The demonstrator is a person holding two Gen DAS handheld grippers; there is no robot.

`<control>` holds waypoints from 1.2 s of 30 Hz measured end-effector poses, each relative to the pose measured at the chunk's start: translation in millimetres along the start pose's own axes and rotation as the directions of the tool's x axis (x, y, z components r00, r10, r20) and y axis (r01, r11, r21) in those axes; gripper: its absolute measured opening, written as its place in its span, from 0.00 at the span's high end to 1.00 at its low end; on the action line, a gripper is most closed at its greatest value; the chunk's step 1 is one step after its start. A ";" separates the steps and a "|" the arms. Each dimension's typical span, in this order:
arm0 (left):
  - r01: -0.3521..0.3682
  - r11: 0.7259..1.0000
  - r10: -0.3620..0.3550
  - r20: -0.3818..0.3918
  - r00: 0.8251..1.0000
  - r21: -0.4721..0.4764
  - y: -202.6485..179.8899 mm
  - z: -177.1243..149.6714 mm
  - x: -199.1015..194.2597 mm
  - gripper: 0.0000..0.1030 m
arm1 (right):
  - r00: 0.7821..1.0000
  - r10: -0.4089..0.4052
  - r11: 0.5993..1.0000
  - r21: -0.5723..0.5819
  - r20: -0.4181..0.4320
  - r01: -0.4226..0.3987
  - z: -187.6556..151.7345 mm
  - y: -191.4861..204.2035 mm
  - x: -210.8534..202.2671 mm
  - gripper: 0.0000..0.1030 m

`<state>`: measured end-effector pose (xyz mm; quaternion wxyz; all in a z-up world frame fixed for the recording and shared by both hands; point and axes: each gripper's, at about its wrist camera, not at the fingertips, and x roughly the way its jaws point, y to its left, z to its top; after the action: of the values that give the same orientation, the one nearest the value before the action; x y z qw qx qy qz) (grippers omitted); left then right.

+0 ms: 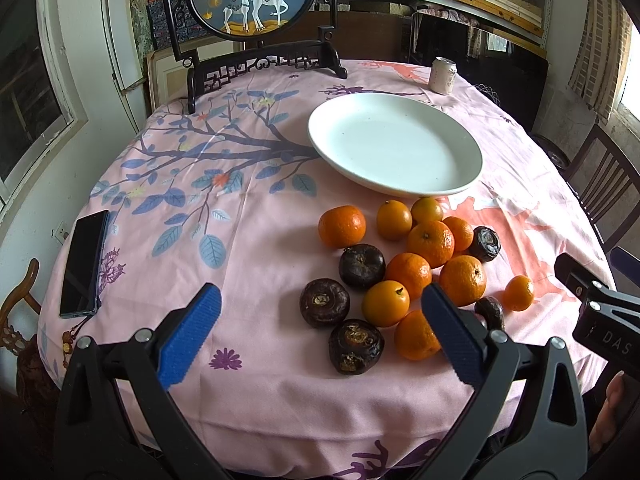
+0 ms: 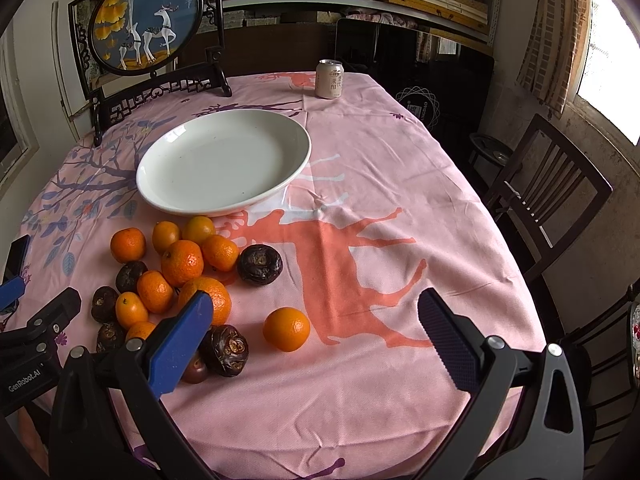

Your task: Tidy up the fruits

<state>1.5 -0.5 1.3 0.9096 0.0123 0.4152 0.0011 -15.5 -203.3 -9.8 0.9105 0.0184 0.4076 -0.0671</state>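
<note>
Several oranges (image 1: 430, 242) and several dark brown water chestnuts (image 1: 362, 266) lie in a loose pile on the pink tablecloth, in front of an empty white plate (image 1: 464, 184). The pile (image 2: 182, 263) and plate (image 2: 156, 196) also show in the right wrist view, with one orange (image 2: 286, 329) apart to the right. My left gripper (image 1: 320, 312) is open and empty, held above the near side of the pile. My right gripper (image 2: 314, 318) is open and empty, over the lone orange. The right gripper's body (image 1: 600, 308) shows at the left view's right edge.
A black phone (image 1: 84, 264) lies at the table's left edge. A drink can (image 2: 329, 79) stands at the far side. A framed deer screen (image 1: 248, 12) stands at the back left. A wooden chair (image 2: 548, 196) is right of the table.
</note>
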 end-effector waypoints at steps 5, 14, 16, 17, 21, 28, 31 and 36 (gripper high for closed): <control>0.000 1.000 0.000 0.000 1.000 0.001 -0.1 -0.1 0.1 0.02 | 1.000 -0.001 1.000 0.001 0.001 0.001 -0.2 0.7 -0.5 0.01; 0.001 1.000 -0.001 -0.002 1.000 -0.001 0.3 -2.3 -0.6 0.02 | 1.000 0.002 1.000 -0.004 -0.002 -0.002 -1.5 4.6 0.4 0.01; 0.002 1.000 -0.002 0.000 1.000 -0.001 0.8 -4.2 0.0 0.02 | 1.000 0.003 1.000 -0.007 -0.003 -0.003 -1.7 5.7 0.2 0.01; 0.001 1.000 -0.001 0.001 1.000 0.000 1.0 -4.6 0.5 0.02 | 1.000 0.004 1.000 -0.009 -0.006 -0.004 -1.8 4.9 0.9 0.01; 0.004 1.000 -0.004 -0.004 1.000 -0.002 2.5 -5.8 1.6 0.02 | 1.000 0.007 1.000 -0.019 -0.008 -0.007 -2.3 5.8 1.4 0.01; 0.004 1.000 -0.004 -0.009 1.000 -0.002 3.3 -5.4 2.9 0.02 | 1.000 0.008 1.000 -0.012 -0.010 -0.009 -1.4 5.4 1.0 0.01; 0.003 1.000 -0.003 -0.008 1.000 -0.001 3.1 -5.2 2.8 0.02 | 1.000 0.009 1.000 -0.011 -0.010 -0.010 -0.9 4.6 1.1 0.01; 0.003 1.000 -0.003 -0.008 1.000 -0.002 2.8 -5.0 2.9 0.02 | 1.000 0.008 1.000 -0.011 -0.010 -0.008 -1.0 4.9 1.1 0.01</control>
<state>-0.4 2.4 -4.1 0.9079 0.0109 0.4190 -0.0001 -14.8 -198.5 -11.3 0.9088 0.0153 0.4126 -0.0609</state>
